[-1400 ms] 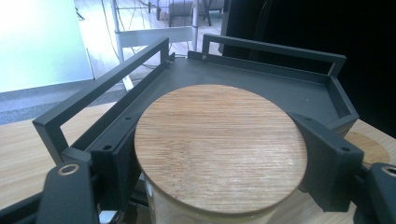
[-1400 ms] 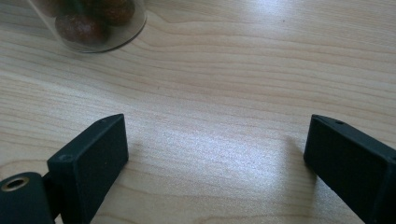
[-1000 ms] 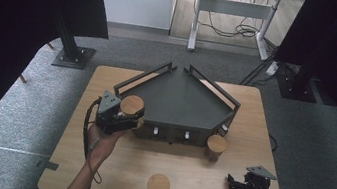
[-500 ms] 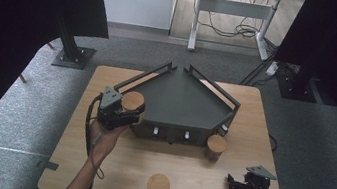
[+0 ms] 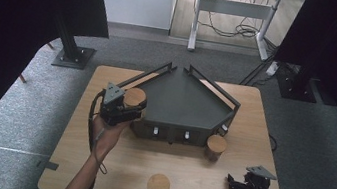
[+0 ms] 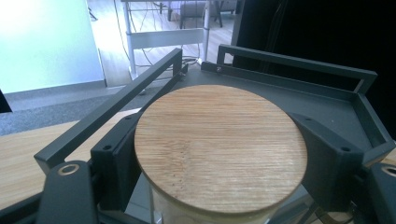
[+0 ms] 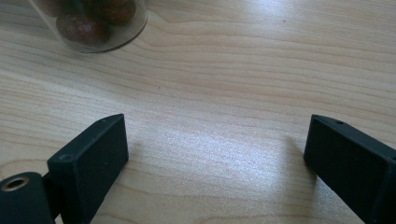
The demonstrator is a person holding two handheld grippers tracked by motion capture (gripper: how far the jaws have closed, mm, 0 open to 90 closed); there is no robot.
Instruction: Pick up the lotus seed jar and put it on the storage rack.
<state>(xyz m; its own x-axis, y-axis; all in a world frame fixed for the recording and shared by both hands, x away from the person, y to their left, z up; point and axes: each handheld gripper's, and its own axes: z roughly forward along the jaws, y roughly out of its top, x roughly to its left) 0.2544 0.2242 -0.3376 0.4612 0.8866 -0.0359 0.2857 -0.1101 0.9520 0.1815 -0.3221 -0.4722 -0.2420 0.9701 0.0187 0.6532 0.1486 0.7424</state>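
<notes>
My left gripper (image 5: 127,106) is shut on a glass jar with a round bamboo lid (image 5: 134,97), held at the left edge of the dark angular tray (image 5: 184,97). In the left gripper view the lid (image 6: 219,147) sits between both black jaws, above the tray's floor (image 6: 317,105). A second jar (image 5: 215,147) stands on the table in front of the tray's right end. A third jar (image 5: 158,186) stands near the table's front edge. My right gripper (image 5: 238,186) rests low at the front right, open, with bare wood between its fingers (image 7: 95,158).
The wooden table (image 5: 95,164) carries the tray at its middle back. A glass jar bottom with dark round things inside (image 7: 88,21) stands beyond the right gripper. Black stands and a white desk frame (image 5: 228,22) are on the floor behind the table.
My left gripper with its jar has shifted slightly up and toward the tray's left rail. The right gripper has stayed where it was.
</notes>
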